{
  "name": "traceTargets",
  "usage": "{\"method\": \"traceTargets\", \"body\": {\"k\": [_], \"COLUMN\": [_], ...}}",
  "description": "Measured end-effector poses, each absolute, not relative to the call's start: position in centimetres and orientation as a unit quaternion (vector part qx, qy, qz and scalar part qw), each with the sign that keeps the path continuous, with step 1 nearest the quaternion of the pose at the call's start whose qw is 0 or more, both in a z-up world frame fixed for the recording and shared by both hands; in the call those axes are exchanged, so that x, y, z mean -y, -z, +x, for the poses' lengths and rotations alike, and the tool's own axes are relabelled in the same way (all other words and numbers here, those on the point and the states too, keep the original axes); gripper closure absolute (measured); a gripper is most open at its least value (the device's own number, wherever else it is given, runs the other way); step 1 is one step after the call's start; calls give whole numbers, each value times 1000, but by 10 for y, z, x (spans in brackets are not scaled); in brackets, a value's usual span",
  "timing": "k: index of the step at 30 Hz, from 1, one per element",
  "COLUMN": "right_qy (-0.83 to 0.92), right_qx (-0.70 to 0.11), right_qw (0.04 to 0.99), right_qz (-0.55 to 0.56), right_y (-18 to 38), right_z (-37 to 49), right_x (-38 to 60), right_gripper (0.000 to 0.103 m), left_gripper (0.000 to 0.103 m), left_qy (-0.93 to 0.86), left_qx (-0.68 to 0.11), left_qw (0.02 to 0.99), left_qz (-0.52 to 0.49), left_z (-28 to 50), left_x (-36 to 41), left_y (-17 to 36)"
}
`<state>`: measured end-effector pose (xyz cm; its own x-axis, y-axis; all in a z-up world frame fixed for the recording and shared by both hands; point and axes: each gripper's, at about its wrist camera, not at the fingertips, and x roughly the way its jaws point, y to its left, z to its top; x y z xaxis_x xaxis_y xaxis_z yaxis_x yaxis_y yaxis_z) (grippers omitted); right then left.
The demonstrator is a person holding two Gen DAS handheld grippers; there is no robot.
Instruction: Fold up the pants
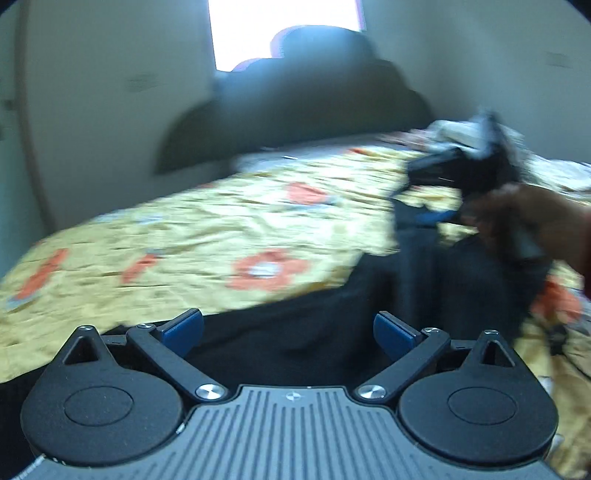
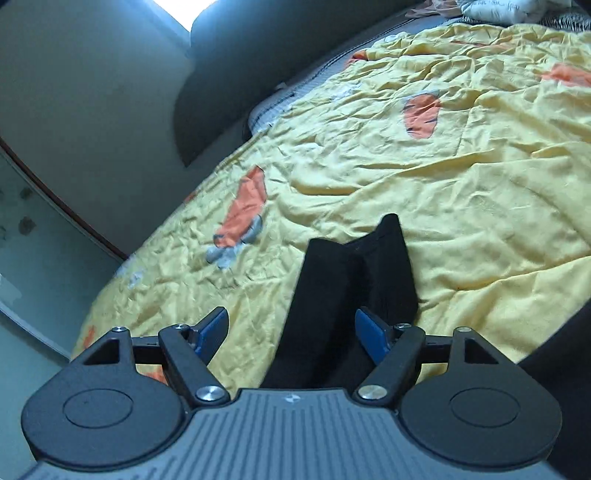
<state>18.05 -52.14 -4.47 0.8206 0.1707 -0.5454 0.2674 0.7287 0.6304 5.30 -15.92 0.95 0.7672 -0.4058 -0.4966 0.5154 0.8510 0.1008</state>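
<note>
Two grippers I hold over the bed, and both have the jaws spread with nothing pressed between the blue pads. The left gripper [image 1: 288,332] hangs above the black pants [image 1: 295,343], the cloth dark and soft below its fingers, no pad touching it as far as I see. The right gripper [image 2: 291,332] is also released; in its own view the pants [image 2: 354,280] lie on the sheet as two narrow legs side by side, matte and thick, with square ends pointing away from me. The cloth passes under the gap of the jaws, nearer to the right pad. In the left view my hand [image 1: 535,225] with the other gripper is blurred. The sheet [image 2: 461,177] is yellow, thin and much wrinkled, printed with orange shapes. Behind stands a dark padded headboard [image 1: 295,110] with a wavy top, pale walls, and a bright window [image 1: 284,29] above
</note>
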Motion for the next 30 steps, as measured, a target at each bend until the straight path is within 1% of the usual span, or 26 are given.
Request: {"method": "traceTargets", "body": {"k": [2, 3, 4, 5, 7, 8, 10, 13, 15, 16, 18, 19, 21, 22, 23, 27, 30], "right_qy": [26, 26, 28, 31, 38, 41, 45, 42, 32, 27, 21, 21, 25, 29, 36, 67, 97], "right_qx": [-290, -287, -284, -282, -277, -274, -265, -232, -208, -196, -177, -169, -154, -149, -145, -137, -133], "right_qw": [876, 874, 872, 869, 860, 856, 851, 858, 863, 866, 876, 881, 892, 898, 903, 921, 926], "right_qz": [384, 390, 397, 406, 427, 436, 450, 456, 460, 459, 449, 441, 424, 414, 402, 358, 339], "right_y": [49, 52, 55, 57, 63, 66, 69, 60, 48, 41, 24, 16, 1, -6, -11, -26, -25], "right_z": [185, 187, 190, 192, 196, 197, 195, 180, 169, 162, 148, 141, 126, 120, 112, 79, 42], "right_x": [525, 527, 529, 532, 539, 543, 548, 550, 551, 552, 554, 555, 557, 558, 560, 562, 565], "right_gripper": [27, 31, 38, 43, 70, 75, 93, 97, 97, 97, 97, 97, 97, 97, 97, 97, 97], "left_gripper": [9, 12, 19, 26, 33, 33, 33, 33, 36, 40, 49, 59, 72, 83, 91, 91, 91], "left_qy": [272, 281, 285, 284, 287, 293, 300, 296, 294, 294, 293, 291, 292, 293, 293, 305, 325], "left_qx": [-256, -265, -273, -282, -301, -308, -314, -300, -292, -288, -279, -276, -279, -282, -281, -244, -212], "left_qw": [920, 913, 908, 904, 896, 891, 887, 889, 889, 889, 892, 894, 894, 895, 896, 903, 899], "left_qz": [122, 131, 142, 152, 159, 157, 159, 180, 195, 200, 204, 201, 191, 185, 182, 177, 202], "left_z": [54, 55, 55, 57, 61, 62, 64, 60, 57, 58, 57, 57, 58, 59, 59, 47, 30], "left_x": [176, 185, 193, 200, 209, 210, 214, 219, 224, 226, 229, 230, 229, 229, 229, 224, 226], "left_y": [-4, 0, 4, 9, 17, 20, 23, 27, 30, 31, 31, 30, 29, 28, 26, 14, 12]}}
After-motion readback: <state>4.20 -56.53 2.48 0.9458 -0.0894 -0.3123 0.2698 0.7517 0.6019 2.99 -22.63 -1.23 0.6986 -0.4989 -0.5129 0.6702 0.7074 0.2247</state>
